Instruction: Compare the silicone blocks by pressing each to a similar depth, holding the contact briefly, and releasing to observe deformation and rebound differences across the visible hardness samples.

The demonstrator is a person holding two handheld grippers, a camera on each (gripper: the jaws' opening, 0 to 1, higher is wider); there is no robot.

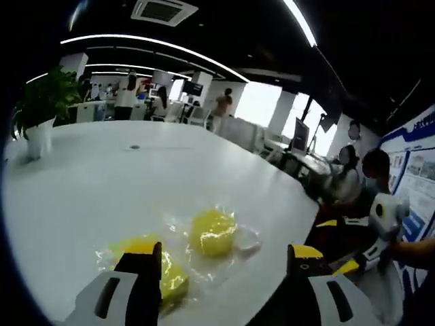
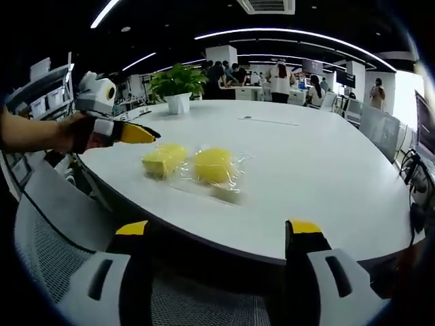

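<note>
2 yellow blocks [image 2: 190, 163] (clear wrap), white table [image 2: 306, 163].

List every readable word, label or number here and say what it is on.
None can be read.
Wall posters: text blurred, unreadable.
Yellow blocks in clear plastic wrap: no legible label.
Screens across the office: too small to read.

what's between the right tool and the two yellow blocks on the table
In the right gripper view, bare white table and its near edge separate the right tool from the wrapped yellow blocks.
</note>
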